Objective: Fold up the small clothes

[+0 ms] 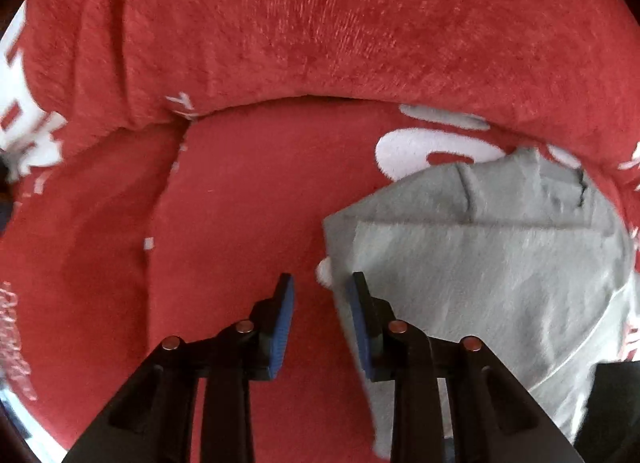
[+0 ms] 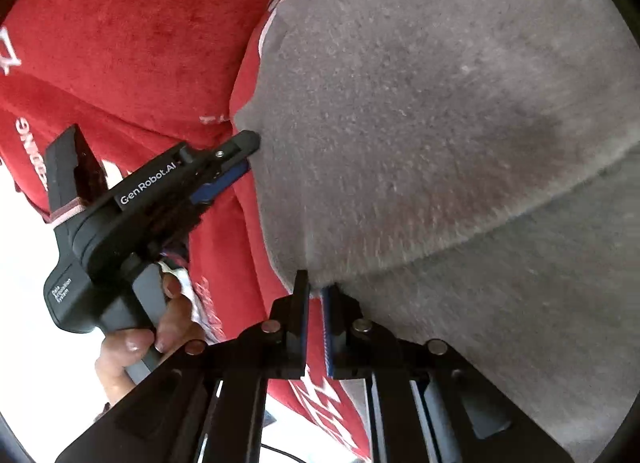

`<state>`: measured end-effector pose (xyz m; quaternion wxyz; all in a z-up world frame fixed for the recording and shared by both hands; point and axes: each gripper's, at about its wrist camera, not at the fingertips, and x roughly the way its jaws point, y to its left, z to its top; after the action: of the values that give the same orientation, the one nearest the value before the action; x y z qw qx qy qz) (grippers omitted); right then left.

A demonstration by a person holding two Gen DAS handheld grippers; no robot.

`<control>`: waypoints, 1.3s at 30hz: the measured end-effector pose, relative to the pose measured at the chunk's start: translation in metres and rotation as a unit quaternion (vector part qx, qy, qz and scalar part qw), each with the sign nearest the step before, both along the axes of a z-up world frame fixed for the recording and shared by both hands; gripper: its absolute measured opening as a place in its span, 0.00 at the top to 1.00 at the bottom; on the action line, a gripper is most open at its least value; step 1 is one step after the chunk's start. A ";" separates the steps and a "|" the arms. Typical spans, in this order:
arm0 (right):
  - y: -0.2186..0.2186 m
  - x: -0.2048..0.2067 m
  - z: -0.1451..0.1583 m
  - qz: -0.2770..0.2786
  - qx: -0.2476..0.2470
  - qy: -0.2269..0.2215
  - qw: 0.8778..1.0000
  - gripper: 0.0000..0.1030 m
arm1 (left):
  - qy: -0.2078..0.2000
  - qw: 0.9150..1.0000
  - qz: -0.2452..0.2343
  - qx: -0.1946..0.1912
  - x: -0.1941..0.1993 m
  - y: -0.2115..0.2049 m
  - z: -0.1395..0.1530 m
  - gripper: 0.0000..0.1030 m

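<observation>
A grey fleece garment (image 1: pixel 480 263) lies partly folded on a red plush blanket (image 1: pixel 240 223) with white print. My left gripper (image 1: pixel 320 283) points down at the garment's left edge. Its blue pads stand apart; the cloth's edge lies against the right pad, and the left pad is over bare red blanket. In the right wrist view the garment (image 2: pixel 440 103) fills the right side, with a folded layer across it. My right gripper (image 2: pixel 316 283) is shut on the garment's near edge, a thin bit of cloth pinched at its tips. The left gripper (image 2: pixel 248 155) touches the cloth's left edge there.
A hand (image 2: pixel 160 323) grips the left gripper's handle. The red blanket (image 2: pixel 120 43) rises in a thick roll behind the garment. A bright white area (image 2: pixel 24 263) lies beyond the blanket's left edge. A dark shape (image 1: pixel 612 403) sits at the lower right over the grey cloth.
</observation>
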<state>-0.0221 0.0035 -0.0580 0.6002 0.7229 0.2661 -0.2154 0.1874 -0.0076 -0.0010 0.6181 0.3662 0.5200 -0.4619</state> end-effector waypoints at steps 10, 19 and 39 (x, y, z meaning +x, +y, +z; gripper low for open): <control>0.018 -0.108 0.042 -0.022 -0.045 0.097 0.994 0.73 | 0.017 1.000 -0.017 0.002 -0.045 0.050 0.039 0.42; 0.038 -0.202 0.064 -0.095 -0.047 0.154 0.982 0.65 | 0.017 0.996 -0.087 -0.024 -0.134 0.055 0.053 0.03; -0.037 -0.360 0.062 -0.133 -0.051 0.157 0.977 0.63 | 0.010 0.995 -0.104 -0.011 -0.295 -0.045 0.034 0.03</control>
<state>-0.3818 -0.0336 0.0041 0.5530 0.6771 0.2469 -0.4179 -0.1076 -0.0530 0.0333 0.5653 0.4068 0.4808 -0.5327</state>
